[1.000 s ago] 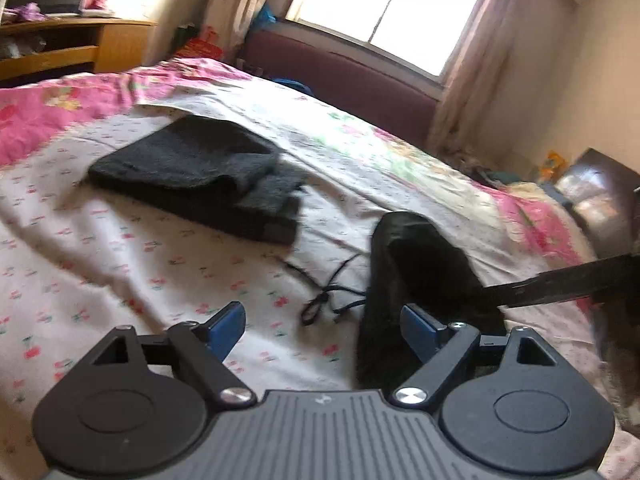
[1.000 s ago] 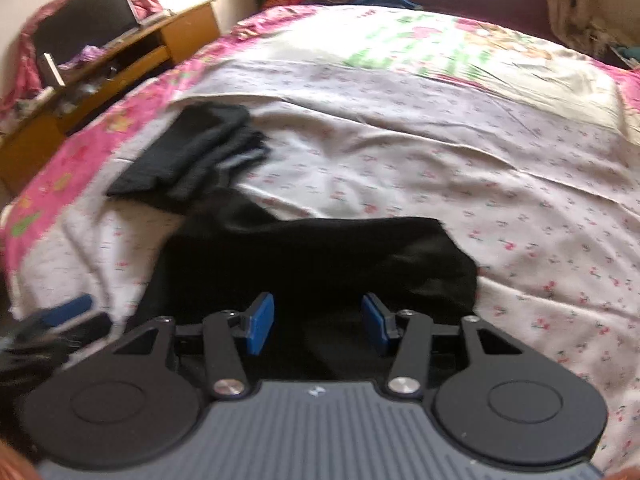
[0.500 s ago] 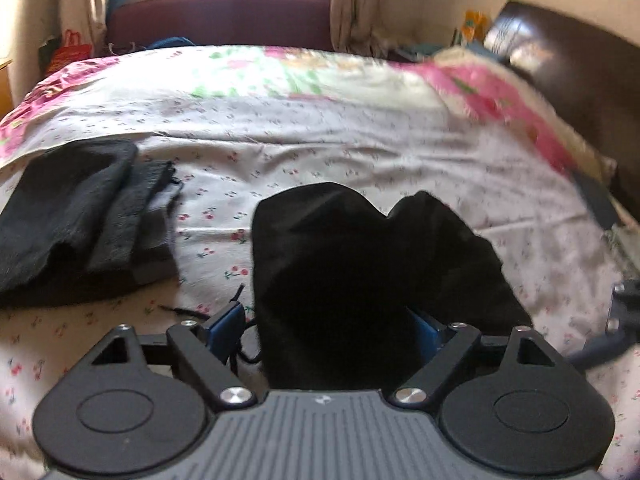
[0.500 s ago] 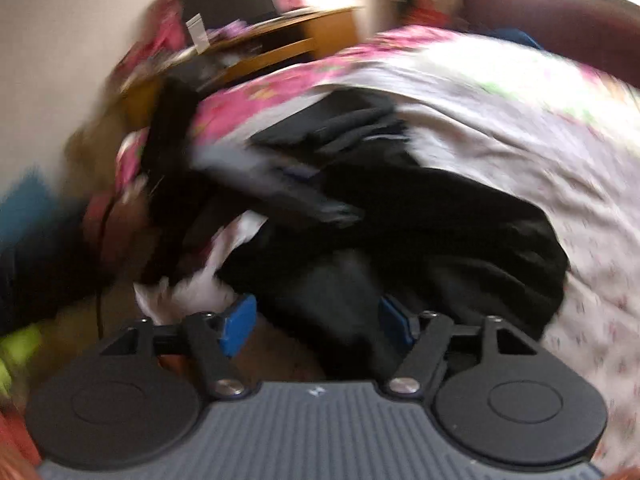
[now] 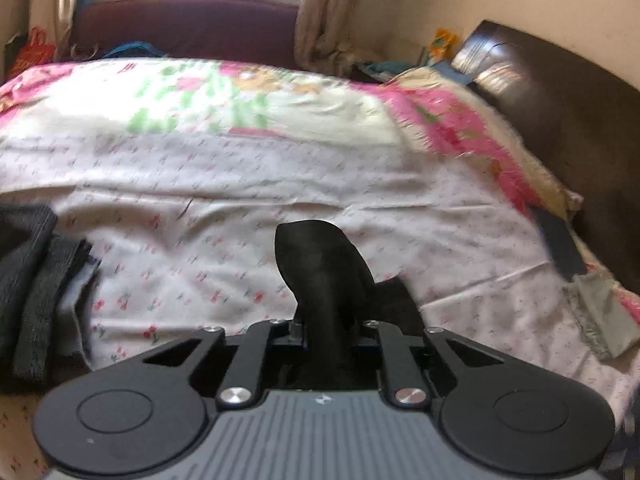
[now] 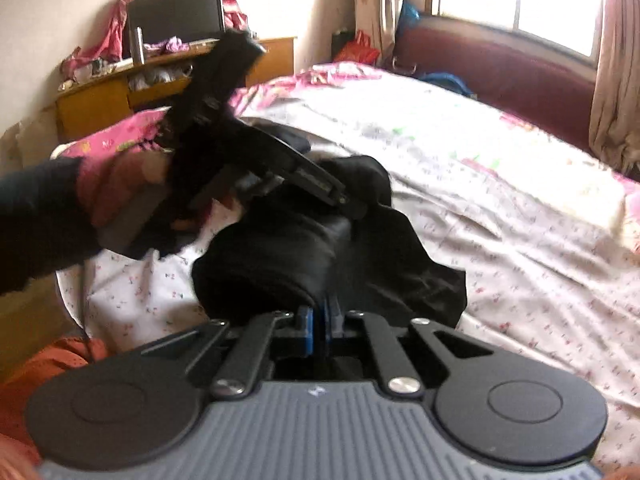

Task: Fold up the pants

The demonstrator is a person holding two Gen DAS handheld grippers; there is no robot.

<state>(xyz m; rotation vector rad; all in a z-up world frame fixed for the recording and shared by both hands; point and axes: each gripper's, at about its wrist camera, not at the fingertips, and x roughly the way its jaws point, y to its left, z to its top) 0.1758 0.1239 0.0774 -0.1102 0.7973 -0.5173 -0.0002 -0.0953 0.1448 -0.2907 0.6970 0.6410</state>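
Note:
The black pants (image 5: 320, 264) lie bunched on the floral bed sheet (image 5: 240, 184). My left gripper (image 5: 332, 332) is shut on a raised fold of them that stands up between its fingers. In the right wrist view the pants (image 6: 280, 248) form a heap in front of my right gripper (image 6: 318, 320). Its jaws are closing, and the blue pads pinch a black fold between them. The left gripper (image 6: 352, 208) comes in from the left, held by a hand (image 6: 120, 184) with a dark sleeve, its tips in the far side of the heap.
A folded dark grey garment (image 5: 28, 280) lies on the bed at the left. A dark headboard (image 5: 560, 120) and a grey cloth (image 5: 600, 320) border the right side. A wooden desk (image 6: 100, 96) with a monitor (image 6: 176, 12) stands past the bed's left edge.
Both grippers went from wide open to closed on the pants. The left view swung right, away from the folded garment, and a fold of fabric now rises between its fingers.

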